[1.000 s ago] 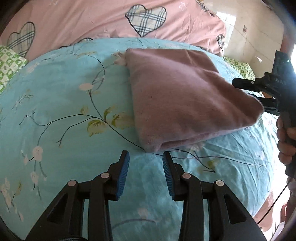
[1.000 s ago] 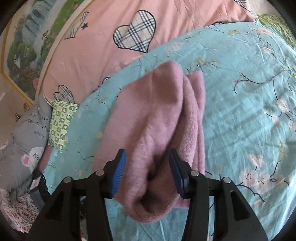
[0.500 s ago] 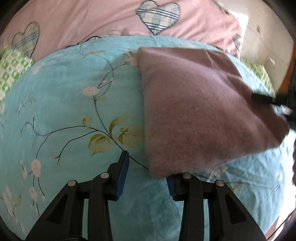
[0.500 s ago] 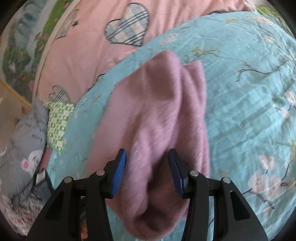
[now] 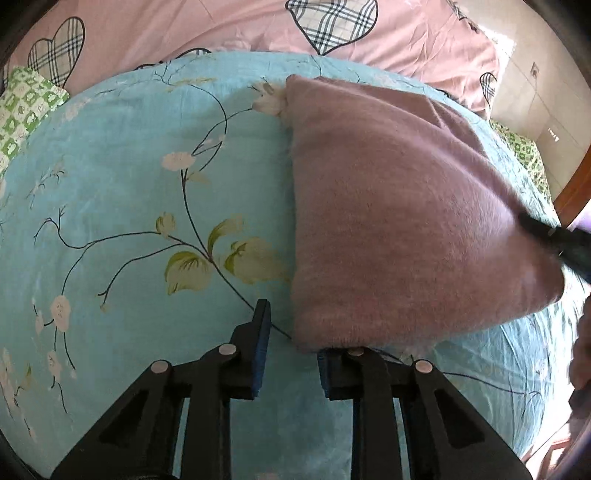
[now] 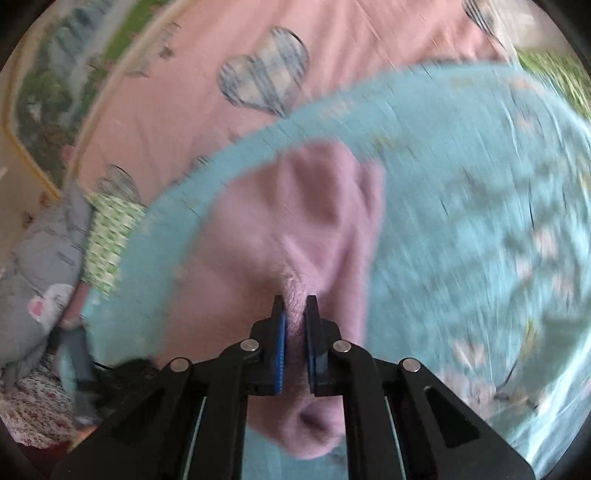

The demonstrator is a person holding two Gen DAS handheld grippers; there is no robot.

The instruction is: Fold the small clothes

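Observation:
A folded mauve fuzzy garment [image 5: 399, 214] lies on the light blue floral sheet [image 5: 147, 192]. My left gripper [image 5: 291, 332] is open at the garment's near corner; the cloth's edge covers the tip of its right finger. My right gripper [image 6: 295, 314] is shut on a pinched fold of the same garment [image 6: 295, 229], which bunches up between its blue pads. The right gripper's finger also shows dark and blurred at the garment's right edge in the left wrist view [image 5: 554, 240]. The right wrist view is motion-blurred.
A pink quilt with plaid hearts [image 5: 258, 33] lies beyond the blue sheet. A green checked cloth [image 5: 22, 107] sits at the far left. A grey pillow with a printed figure [image 6: 40, 266] lies at the left in the right wrist view.
My right gripper has closed on a fold of the garment. My left gripper has moved forward to the garment's near corner, still open.

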